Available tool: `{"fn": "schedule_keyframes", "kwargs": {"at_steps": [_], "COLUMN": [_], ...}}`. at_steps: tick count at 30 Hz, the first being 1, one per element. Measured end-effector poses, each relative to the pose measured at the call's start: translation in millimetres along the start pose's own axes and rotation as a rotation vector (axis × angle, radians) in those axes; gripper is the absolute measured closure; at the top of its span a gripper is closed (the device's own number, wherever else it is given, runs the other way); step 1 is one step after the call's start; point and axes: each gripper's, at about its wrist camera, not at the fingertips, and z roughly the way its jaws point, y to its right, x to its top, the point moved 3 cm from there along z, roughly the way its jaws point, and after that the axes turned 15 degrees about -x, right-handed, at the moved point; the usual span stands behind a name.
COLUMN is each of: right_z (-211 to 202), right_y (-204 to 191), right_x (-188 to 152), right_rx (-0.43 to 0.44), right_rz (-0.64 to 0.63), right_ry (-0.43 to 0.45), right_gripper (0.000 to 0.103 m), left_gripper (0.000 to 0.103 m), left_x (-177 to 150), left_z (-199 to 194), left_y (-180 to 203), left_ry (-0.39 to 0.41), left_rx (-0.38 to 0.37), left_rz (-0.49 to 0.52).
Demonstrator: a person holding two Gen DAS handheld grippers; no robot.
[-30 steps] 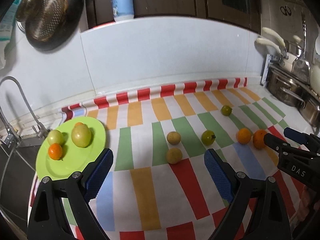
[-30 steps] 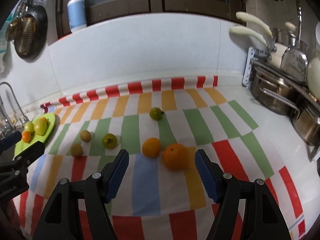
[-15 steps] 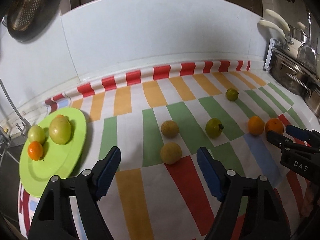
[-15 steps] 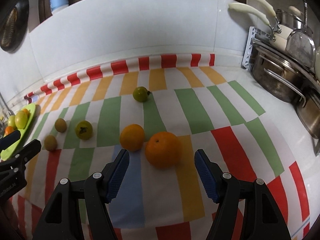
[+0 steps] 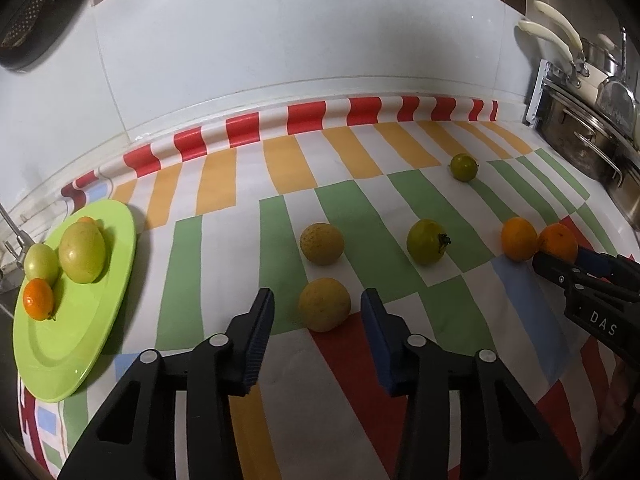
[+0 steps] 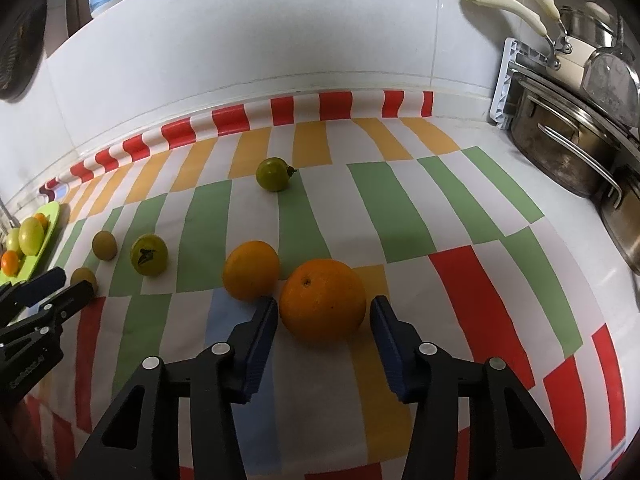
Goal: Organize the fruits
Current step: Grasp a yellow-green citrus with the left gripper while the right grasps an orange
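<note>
My left gripper (image 5: 317, 312) is open, its jaws either side of a tan round fruit (image 5: 324, 309) on the striped cloth, apart from it. A second tan fruit (image 5: 321, 243) and a green tomato (image 5: 426, 241) lie beyond. My right gripper (image 6: 323, 320) is open around a large orange (image 6: 322, 300), not gripping it; a smaller orange (image 6: 251, 269) lies to its left. A green plate (image 5: 76, 344) at the left holds a few fruits (image 5: 82, 251). Another green tomato (image 6: 272, 174) lies farther back.
Steel pots (image 6: 568, 148) and white-handled pans (image 6: 508, 0) stand at the right edge. The white tiled wall (image 5: 300, 40) closes the back. A faucet part (image 5: 12, 236) sits left of the plate. The striped cloth (image 5: 400, 168) covers the counter.
Both grippers have moved forward and down: the left now brackets the near tan fruit, the right brackets the large orange. No fruit has moved.
</note>
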Motion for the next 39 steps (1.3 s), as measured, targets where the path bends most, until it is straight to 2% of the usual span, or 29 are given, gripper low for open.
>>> {"fn": "schedule_keyframes", "kwargs": {"at_steps": [8, 21, 39], "right_z": [1.9, -16.0, -92.7], "right_y": [-2.5, -5.0, -21.5], "right_x": [1.6, -2.3, -4.0], "right_rx": [0.012, 0.035, 0.130], "right_rz": [0.002, 0.004, -0.048], "right_ry": [-0.007, 0.014, 0.146], "right_gripper": [0.060, 0.061, 0.061], "left_gripper": [0.075, 0.075, 0.075], "left_x": [-0.1, 3.5, -13.2], "left_z": [6.3, -18.7, -97.4], "left_y": [-0.2, 11.5, 14.1], "left_ry": [-0.010, 0.040, 0.144], "left_rx": [-0.021, -0.056, -0.049], "left_rz": [-0.006, 0.018, 0.005]}}
